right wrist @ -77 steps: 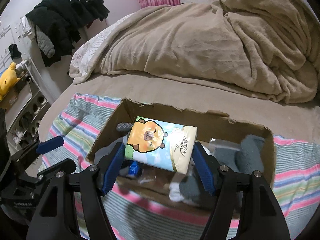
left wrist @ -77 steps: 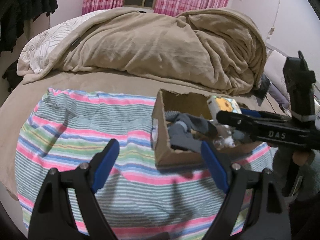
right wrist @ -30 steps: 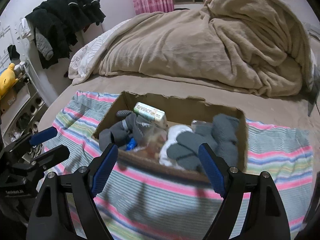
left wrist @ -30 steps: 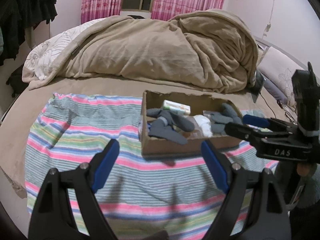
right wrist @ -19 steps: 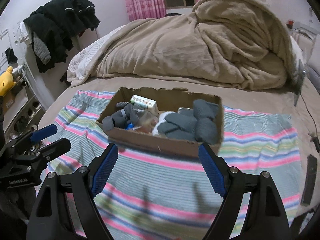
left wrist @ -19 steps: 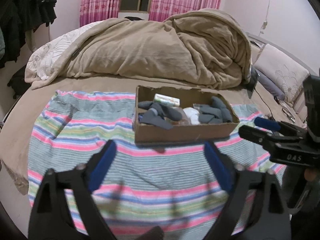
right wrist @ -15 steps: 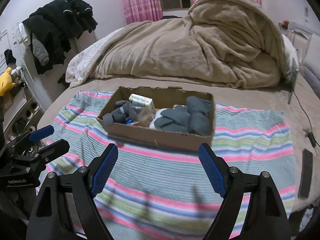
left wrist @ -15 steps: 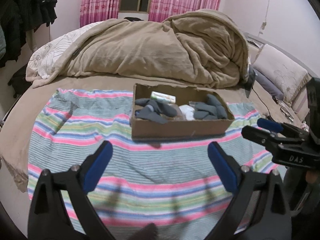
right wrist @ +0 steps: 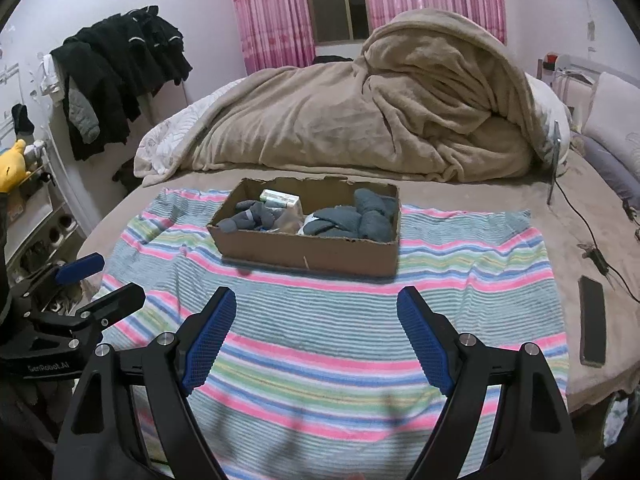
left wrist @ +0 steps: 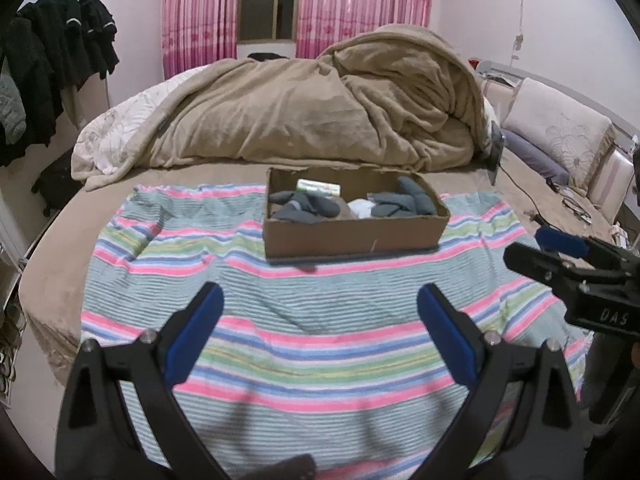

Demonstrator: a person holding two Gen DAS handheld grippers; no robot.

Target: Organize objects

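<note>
I see a blanket striped in pink, teal, green, blue and white (left wrist: 304,344) under a plain brown cardboard box (left wrist: 354,236) of dark grey socks (right wrist: 360,216). Behind it lies a tan plush duvet (left wrist: 312,112), with patterned pink curtains (right wrist: 272,12) beyond. My black left tool (left wrist: 318,312) and black right tool (right wrist: 316,308) carry blue pads

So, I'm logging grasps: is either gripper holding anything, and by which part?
Nothing is held. The left gripper, jaws opening, and the right gripper are both empty above the striped towel.
</note>
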